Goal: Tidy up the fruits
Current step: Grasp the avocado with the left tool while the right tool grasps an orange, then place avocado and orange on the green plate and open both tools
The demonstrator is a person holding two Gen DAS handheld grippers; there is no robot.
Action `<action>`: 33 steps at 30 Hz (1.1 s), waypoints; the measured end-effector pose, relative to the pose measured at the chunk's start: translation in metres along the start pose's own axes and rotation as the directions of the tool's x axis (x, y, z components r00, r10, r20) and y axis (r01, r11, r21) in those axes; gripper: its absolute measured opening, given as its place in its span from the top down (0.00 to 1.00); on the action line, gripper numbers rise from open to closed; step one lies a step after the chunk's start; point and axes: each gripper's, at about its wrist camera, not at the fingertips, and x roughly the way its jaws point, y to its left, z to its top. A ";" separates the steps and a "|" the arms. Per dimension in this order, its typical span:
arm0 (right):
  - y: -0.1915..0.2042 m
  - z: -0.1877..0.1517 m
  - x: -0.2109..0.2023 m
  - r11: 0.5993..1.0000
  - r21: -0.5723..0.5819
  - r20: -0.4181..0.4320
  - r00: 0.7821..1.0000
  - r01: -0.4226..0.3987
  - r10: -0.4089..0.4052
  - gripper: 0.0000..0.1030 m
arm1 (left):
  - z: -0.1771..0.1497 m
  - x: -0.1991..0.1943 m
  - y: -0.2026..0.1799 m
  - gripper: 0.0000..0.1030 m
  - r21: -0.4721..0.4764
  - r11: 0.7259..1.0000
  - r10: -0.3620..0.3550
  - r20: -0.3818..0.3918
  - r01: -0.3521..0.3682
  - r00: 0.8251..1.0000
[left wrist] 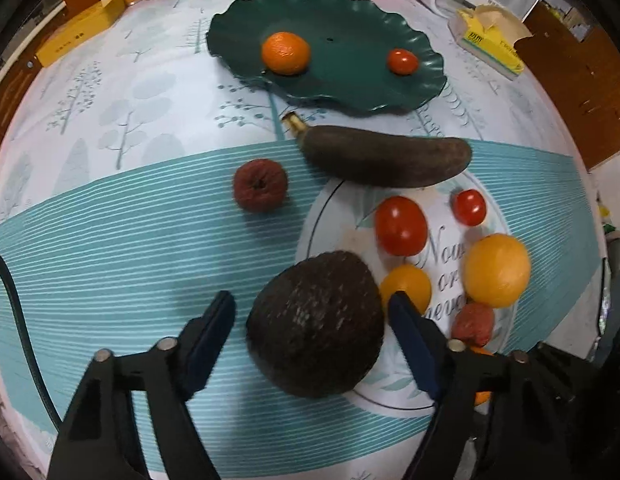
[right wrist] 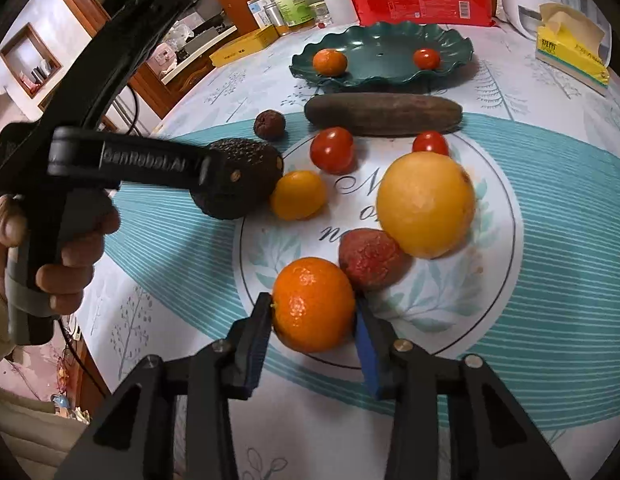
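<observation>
Patterned tablecloth [right wrist: 550, 184], centre frame: right gripper [right wrist: 314, 320] clamped on mandarin [right wrist: 312, 304]; left gripper [left wrist: 312, 320] apart, straddling avocado [left wrist: 316, 324], for transfer to green plate [right wrist: 390, 76].

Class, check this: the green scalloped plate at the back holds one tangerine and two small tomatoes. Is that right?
Not quite. The green scalloped plate holds one tangerine and only one small tomato. The left wrist view shows this; the right wrist view agrees.

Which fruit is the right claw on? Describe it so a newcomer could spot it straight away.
Find the white printed circle on the tablecloth. At its near edge sits an orange mandarin, gripped by the right claw. It touches a wrinkled reddish fruit; unlike the smooth yellow citrus beyond, its skin is deep orange and dimpled.
</observation>
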 end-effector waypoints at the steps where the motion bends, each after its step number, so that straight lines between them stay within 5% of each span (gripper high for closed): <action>1: 0.001 0.000 0.000 1.000 -0.002 0.001 1.000 0.005 -0.005 0.62 | 0.002 0.001 0.001 0.36 -0.007 1.000 -0.018 0.000 0.018 1.000; 11: 0.001 -0.002 -0.001 1.000 0.007 0.001 1.000 -0.017 0.017 0.64 | -0.012 0.000 0.000 0.40 -0.026 1.000 0.000 0.027 0.001 1.000; 20: 0.020 -0.006 -0.015 0.994 -0.110 0.011 1.000 -0.024 0.025 0.64 | -0.052 -0.029 0.001 0.41 -0.076 0.996 0.040 0.060 -0.036 0.997; 27: 0.026 0.001 -0.045 0.982 -0.188 0.034 0.999 -0.032 0.039 0.65 | -0.071 -0.074 -0.016 0.41 -0.119 0.993 0.040 0.141 -0.023 0.989; 33: 0.025 0.044 -0.085 0.966 -0.258 0.104 0.994 0.008 0.020 0.65 | -0.047 -0.127 -0.036 0.41 -0.098 0.994 0.073 0.222 -0.052 0.972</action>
